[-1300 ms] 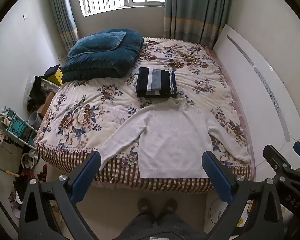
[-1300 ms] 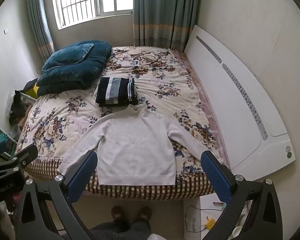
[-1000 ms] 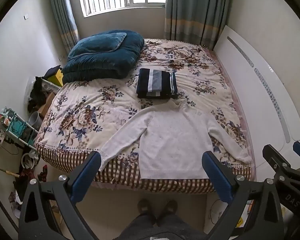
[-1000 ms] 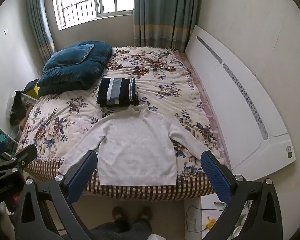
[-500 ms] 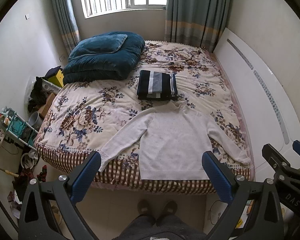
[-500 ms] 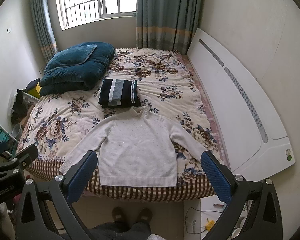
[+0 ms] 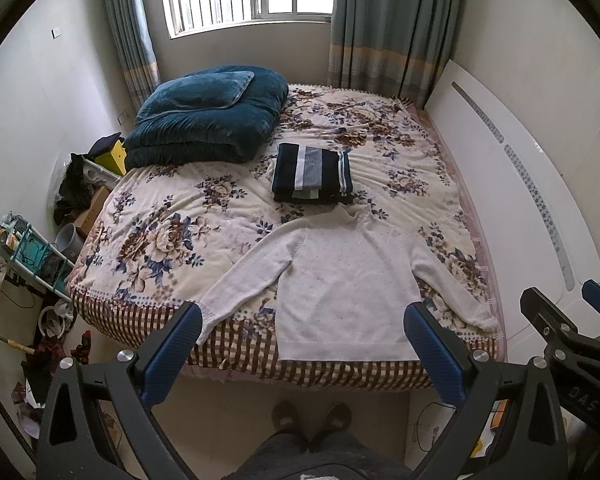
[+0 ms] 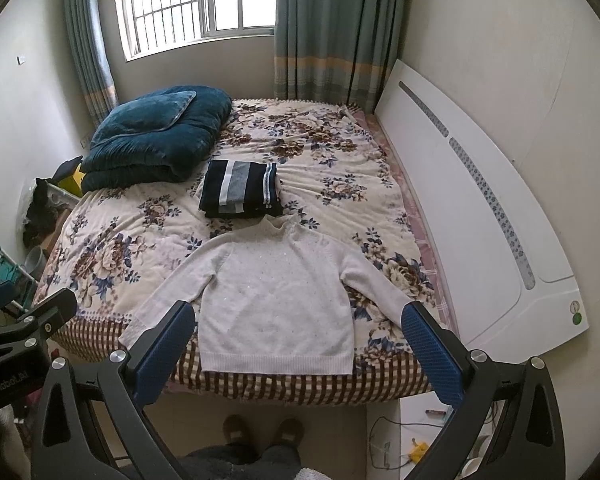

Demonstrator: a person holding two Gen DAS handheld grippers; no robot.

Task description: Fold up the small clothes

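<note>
A white long-sleeved sweater (image 7: 344, 280) lies flat, front up, at the near edge of the floral bed (image 7: 172, 240), sleeves spread to both sides and hem toward me. It also shows in the right wrist view (image 8: 276, 300). A folded dark striped garment (image 7: 311, 172) lies just beyond its collar, seen too in the right wrist view (image 8: 240, 188). My left gripper (image 7: 300, 344) is open and empty, held well above and before the bed edge. My right gripper (image 8: 296, 340) is likewise open and empty.
A folded teal quilt with a pillow (image 7: 208, 116) fills the bed's far left corner. A white headboard (image 7: 512, 200) runs along the right side. Clutter and a small rack (image 7: 32, 248) stand on the floor at left. My feet (image 7: 312, 416) are at the bed's foot.
Both views have shifted slightly, with the bed and sweater sitting a little lower in frame. The sweater and both grippers' opening are unchanged.
</note>
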